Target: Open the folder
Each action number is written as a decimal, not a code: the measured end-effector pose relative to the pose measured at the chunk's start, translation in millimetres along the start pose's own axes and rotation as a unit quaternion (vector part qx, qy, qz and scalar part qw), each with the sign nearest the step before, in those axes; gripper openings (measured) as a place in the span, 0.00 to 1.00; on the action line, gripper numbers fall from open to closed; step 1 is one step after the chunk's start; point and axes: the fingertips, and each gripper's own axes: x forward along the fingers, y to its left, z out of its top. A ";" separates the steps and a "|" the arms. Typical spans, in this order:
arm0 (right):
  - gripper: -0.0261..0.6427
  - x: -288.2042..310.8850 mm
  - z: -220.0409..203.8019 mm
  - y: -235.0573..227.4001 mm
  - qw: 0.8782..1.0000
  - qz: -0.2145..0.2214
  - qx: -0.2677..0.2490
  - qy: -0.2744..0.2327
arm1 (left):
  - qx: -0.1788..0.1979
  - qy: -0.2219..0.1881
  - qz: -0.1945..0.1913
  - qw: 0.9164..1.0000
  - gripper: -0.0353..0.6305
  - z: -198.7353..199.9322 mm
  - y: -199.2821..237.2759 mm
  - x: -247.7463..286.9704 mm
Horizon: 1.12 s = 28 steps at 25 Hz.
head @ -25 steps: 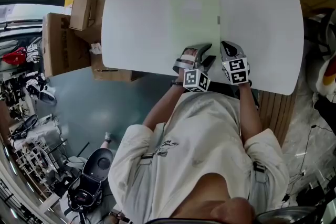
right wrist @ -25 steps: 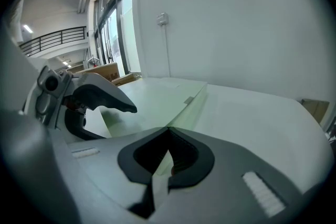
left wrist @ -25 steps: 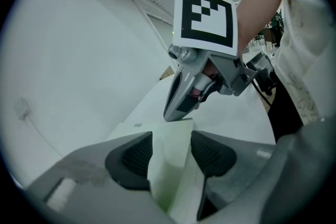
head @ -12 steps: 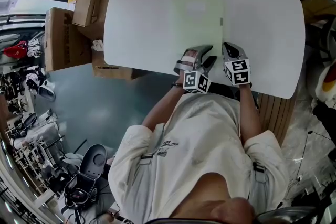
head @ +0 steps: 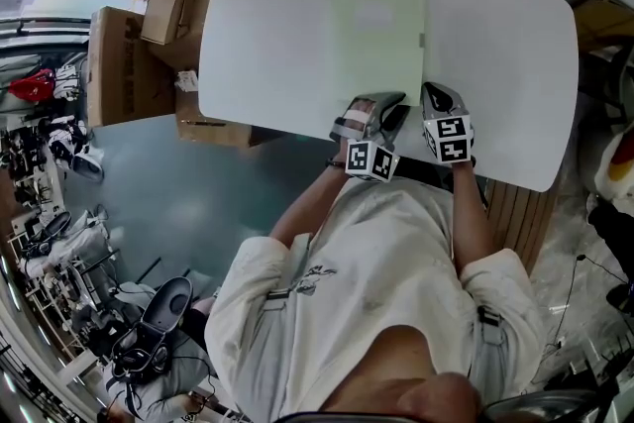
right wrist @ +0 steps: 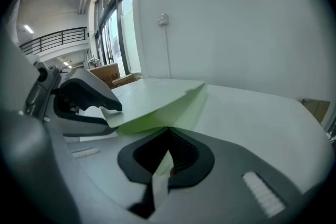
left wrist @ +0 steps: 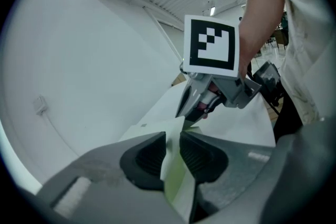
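**A:** What is the head view showing?

**B:** A pale green folder (head: 374,35) is lying flat on the white bench (head: 267,35), with its near edge close to the person. The left gripper (head: 389,114) and the right gripper (head: 433,96) are meeting that edge at its right corner, just beside each other. Cardboard boxes (head: 124,64) are standing on the floor off the bench's left end.

**A:** And what is the left gripper view giving you?

**B:** Its jaws have just been closing, and they are now pressing on a pale sheet of the folder from both sides, so the gap between them is narrow. The right gripper is sitting straight ahead with its marker cube (left wrist: 211,47) facing the camera.

**A:** And the right gripper view?

**B:** Its pads are meeting on a thin pale edge of the folder, with almost no gap showing. To the left, the other gripper is pinching the upper leaf (right wrist: 157,94) at its corner. That leaf is lifting clear of the greener part beneath, so a wedge is opening at the near edge, while the far end is lying on the bench.
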 end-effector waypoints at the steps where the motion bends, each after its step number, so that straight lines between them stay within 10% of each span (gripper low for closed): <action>1: 0.04 0.5 0.1 0.3 1.000 0.000 -0.001 0.001 | -0.013 -0.004 0.012 1.000 0.18 2.3 5.4 -2.2; 19: 0.04 -2.8 1.9 -1.3 1.000 0.003 -0.025 0.004 | -0.072 -0.026 0.134 0.988 0.15 25.4 55.1 -39.4; 28: 0.04 0.4 1.3 1.9 0.999 0.010 -0.046 0.006 | -0.172 -0.027 0.208 0.963 0.14 18.6 80.1 -69.8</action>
